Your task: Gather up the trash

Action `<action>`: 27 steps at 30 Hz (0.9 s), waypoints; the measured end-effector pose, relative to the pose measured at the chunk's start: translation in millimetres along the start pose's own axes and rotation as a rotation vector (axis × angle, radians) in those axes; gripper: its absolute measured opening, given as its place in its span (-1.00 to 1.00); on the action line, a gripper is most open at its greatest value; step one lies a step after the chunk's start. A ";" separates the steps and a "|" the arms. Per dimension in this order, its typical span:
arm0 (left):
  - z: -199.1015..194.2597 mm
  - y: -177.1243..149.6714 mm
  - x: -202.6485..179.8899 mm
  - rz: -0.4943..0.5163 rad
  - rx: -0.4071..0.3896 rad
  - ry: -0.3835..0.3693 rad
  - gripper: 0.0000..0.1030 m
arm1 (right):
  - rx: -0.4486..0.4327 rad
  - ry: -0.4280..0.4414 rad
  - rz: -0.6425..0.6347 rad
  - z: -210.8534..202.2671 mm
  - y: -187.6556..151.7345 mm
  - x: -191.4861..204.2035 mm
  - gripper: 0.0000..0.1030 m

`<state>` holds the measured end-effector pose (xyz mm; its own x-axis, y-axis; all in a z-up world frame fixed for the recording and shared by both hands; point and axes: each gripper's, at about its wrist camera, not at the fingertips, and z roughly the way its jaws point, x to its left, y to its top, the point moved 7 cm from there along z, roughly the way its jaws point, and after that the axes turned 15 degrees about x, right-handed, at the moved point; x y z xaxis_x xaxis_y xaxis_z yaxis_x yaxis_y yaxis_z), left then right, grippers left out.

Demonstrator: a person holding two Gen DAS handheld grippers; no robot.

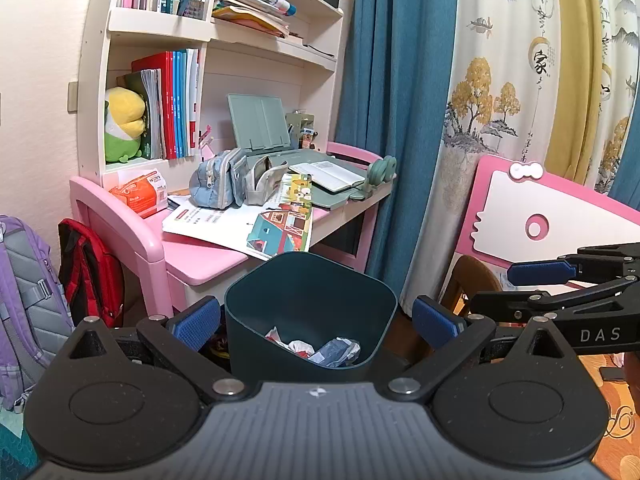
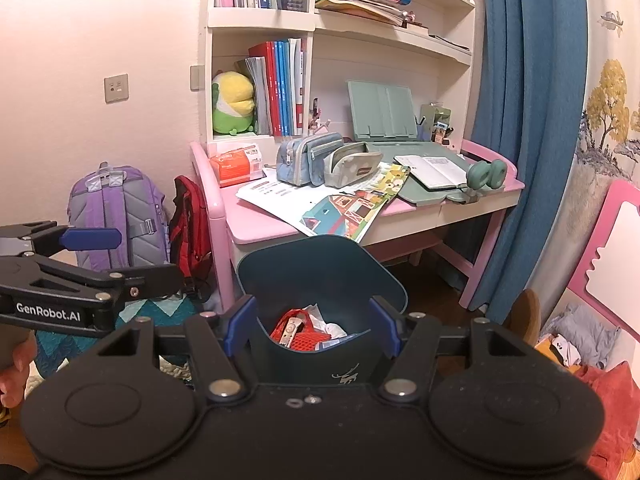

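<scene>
A cream bookshelf rises over a pink desk against the wall, with blue curtains hanging to the desk's right. On the floor to the desk's left stand a purple backpack and, just beside it, a red bag. The desktop carries a large illustrated sheet that overhangs the front edge, a green book stand, an open book, two pencil cases and an orange packet.

In front of the desk stands a dark teal trash bin, open at the top. The trash lies at its bottom: a red mesh piece, crumpled white paper and a bluish wrapper (the rest is hidden by the bin's near wall).

The left gripper has its blue pads spread wide, one on either side of the bin; I cannot tell whether they touch its walls, and nothing else lies between them. The right gripper is also spread wide, its pads flanking the bin's near rim in the same way, with contact unclear. Each gripper shows in the other's view from the side, empty of any loose trash. A bit of a hand shows at the left edge of the right wrist view.
</scene>
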<state>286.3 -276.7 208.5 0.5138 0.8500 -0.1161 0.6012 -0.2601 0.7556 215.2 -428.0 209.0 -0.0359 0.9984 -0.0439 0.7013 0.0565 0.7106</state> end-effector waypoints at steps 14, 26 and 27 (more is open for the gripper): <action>-4.8 -2.5 4.2 0.002 -0.012 0.010 1.00 | 0.000 0.002 -0.009 -0.6 -0.1 5.0 0.19; -8.6 -9.2 -0.7 0.033 -0.047 0.078 1.00 | 0.004 0.015 -0.022 -2.0 -2.4 9.0 0.19; -9.2 -9.6 -0.6 0.035 -0.054 0.080 1.00 | 0.004 0.017 -0.023 -2.4 -2.8 9.3 0.19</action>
<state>274.6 -270.5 207.3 0.4823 0.8752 -0.0391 0.5486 -0.2669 0.7923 211.2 -418.9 208.2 -0.0643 0.9967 -0.0486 0.7028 0.0798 0.7069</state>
